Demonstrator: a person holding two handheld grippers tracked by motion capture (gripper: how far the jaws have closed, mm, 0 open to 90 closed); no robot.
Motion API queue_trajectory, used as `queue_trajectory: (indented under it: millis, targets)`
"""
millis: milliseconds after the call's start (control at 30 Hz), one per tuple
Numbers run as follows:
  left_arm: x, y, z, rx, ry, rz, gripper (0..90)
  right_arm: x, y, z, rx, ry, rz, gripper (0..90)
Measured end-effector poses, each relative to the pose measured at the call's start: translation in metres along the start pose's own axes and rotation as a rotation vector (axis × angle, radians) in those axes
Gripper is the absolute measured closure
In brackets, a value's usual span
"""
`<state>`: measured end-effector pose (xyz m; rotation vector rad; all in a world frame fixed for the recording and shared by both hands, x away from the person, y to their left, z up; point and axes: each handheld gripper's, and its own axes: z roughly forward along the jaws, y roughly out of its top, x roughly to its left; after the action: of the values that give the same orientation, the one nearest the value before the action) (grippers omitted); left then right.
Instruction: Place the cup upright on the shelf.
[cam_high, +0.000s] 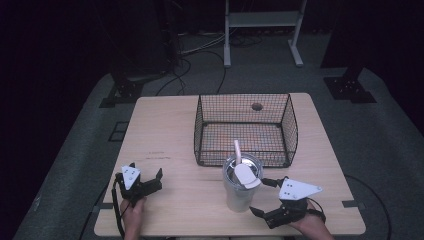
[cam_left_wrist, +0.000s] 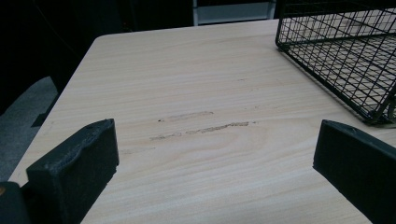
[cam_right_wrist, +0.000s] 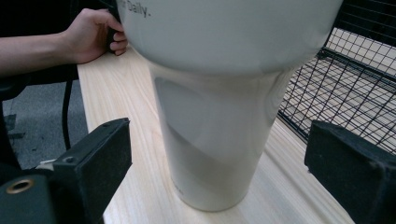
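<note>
The work looks barely begun. The tumbler (cam_high: 241, 187) stands upright on the bench (cam_high: 165, 130), just in front of the wire basket (cam_high: 245, 127) and outside it, near that basket's front wall. The right claw (cam_high: 266, 197) sits just beside the tumbler, on the side away from the basket's front left corner, its jaws spread wide and pointing at the cup's body; in the right gripper view the narrow lower part of the tumbler (cam_right_wrist: 210, 140) stands between the two jaws with clear gaps either side, so nothing is pinched yet. The left claw (cam_high: 147, 176) rests well to the left of the basket's front edge, likewise spread and holding nothing, with only bare bench between its jaws in the left gripper view.

What seems left, as I judge it: closing on the tumbler, lifting it and setting it in the basket (which is empty, as far as the mesh lets one see).

Hard to make out: the tumbler's contents, since a lid (cam_high: 248, 175) and a straw (cam_high: 237, 150) cover the mouth; the print on its wall is cut off, ending in "Daily."; the room behind the basket is dark. The left hand (cam_right_wrist: 95, 35) shows beyond the tumbler in the right gripper view.
</note>
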<state>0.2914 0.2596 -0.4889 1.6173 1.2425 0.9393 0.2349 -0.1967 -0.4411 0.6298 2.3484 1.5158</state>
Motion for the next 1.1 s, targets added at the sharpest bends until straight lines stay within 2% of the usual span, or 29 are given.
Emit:
queue_trajectory:
  millis: [400,467,567,700,767,1100]
  targets:
    - [0.000,0.000,0.000,0.001,0.000,0.001,0.0,0.002,0.001,0.022,-0.043,0.033,0.024,6.2]
    - [0.000,0.000,0.000,0.001,0.000,0.001,0.0,0.002,0.001,0.025,-0.045,0.026,0.021,6.2]
    - [0.000,0.000,0.000,0.001,0.000,0.000,0.0,0.000,-0.001,0.030,-0.077,0.027,0.045,6.3]
    - [0.000,0.000,0.000,0.001,0.000,0.000,0.0,-0.001,-0.001,0.035,-0.084,0.020,0.039,6.2]
    - [0.000,0.000,0.000,0.001,-0.001,0.000,0.0,-0.001,-0.002,0.037,-0.105,0.019,0.048,6.3]
    - [0.000,0.000,0.000,0.002,0.000,0.001,0.0,0.000,-0.004,0.049,-0.143,0.006,0.065,6.5]
